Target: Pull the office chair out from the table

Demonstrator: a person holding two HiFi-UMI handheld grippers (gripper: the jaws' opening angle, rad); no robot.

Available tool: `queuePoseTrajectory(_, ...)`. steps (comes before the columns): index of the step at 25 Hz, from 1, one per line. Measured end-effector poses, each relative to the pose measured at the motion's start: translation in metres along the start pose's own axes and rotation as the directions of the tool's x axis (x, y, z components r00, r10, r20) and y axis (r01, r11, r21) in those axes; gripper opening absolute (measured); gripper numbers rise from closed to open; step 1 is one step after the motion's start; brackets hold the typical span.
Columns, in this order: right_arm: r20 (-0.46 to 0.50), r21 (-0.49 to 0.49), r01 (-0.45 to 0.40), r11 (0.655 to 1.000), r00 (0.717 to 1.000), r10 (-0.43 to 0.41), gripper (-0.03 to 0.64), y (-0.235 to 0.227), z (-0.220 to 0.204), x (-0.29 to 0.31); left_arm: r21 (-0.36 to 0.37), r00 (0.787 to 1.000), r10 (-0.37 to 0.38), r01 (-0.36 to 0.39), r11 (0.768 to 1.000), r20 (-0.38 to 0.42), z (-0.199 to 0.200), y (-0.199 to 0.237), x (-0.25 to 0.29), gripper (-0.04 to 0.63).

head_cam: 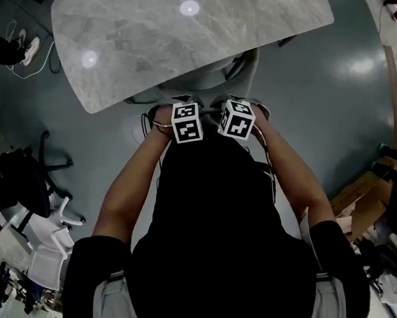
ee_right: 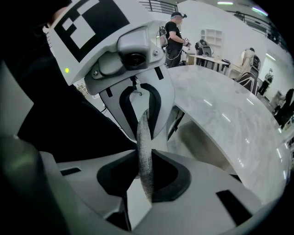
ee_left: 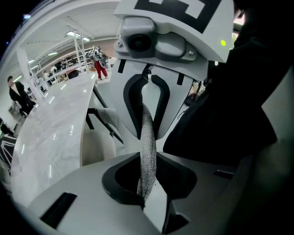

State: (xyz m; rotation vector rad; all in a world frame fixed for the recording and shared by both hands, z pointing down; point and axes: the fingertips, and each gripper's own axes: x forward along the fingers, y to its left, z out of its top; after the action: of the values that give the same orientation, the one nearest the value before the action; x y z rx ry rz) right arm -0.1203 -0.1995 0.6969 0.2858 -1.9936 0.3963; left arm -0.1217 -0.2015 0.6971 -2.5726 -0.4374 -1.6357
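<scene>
The office chair (head_cam: 212, 82) is tucked under the near edge of the grey marble table (head_cam: 170, 37), with only its pale frame and the top of its back showing. My left gripper (head_cam: 182, 111) and right gripper (head_cam: 240, 108) sit side by side on the top of the chair's back. In the left gripper view my left gripper (ee_left: 148, 183) is shut on the thin grey mesh edge (ee_left: 147, 137) of the back. In the right gripper view my right gripper (ee_right: 146, 183) is shut on the same mesh edge (ee_right: 143, 137). Each gripper faces the other across it.
A black office chair (head_cam: 23, 182) and a white one (head_cam: 58, 224) stand to my left. Cardboard boxes (head_cam: 359, 197) and clutter lie to my right. A person's shoes (head_cam: 29, 49) and cables are by the table's far left. People stand in the background beyond the table (ee_right: 229, 119).
</scene>
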Motion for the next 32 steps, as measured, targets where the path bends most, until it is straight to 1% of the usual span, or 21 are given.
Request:
queuePoseTrajectory(5,0.014,0.019,0.020,1.000,1.000,-0.020,0.084,0.017,-0.014,-0.002,-0.023,1.000,0.001,0.000,1.000,0.014,0.010,-0.020,0.008,0.087)
queuePoseTrajectory(10,0.008,0.010,0.023,1.000,1.000,-0.023,0.084,0.036,-0.024,-0.002,-0.037,1.000,0.004,-0.004,0.999,0.009,0.014,-0.040,0.014,0.087)
queuePoseTrajectory(14,0.018,0.009,0.012,1.000,1.000,-0.012,0.084,0.055,-0.036,-0.005,-0.057,1.000,0.010,-0.009,0.998,0.012,0.023,-0.060,0.019,0.087)
queuePoseTrajectory(24,0.022,-0.029,-0.006,1.000,1.000,0.007,0.084,0.106,-0.061,-0.009,-0.087,0.999,0.038,-0.038,0.995,-0.001,0.037,-0.112,0.031,0.087)
queuePoseTrajectory(28,0.023,-0.037,-0.019,0.999,1.000,0.019,0.084,0.126,-0.064,-0.007,-0.097,0.999,0.045,-0.045,0.994,-0.004,0.035,-0.132,0.033,0.087)
queuePoseTrajectory(32,0.018,-0.038,-0.037,0.999,0.999,0.038,0.084,0.148,-0.067,-0.004,-0.098,0.999,0.034,-0.035,0.995,-0.005,0.034,-0.155,0.034,0.087)
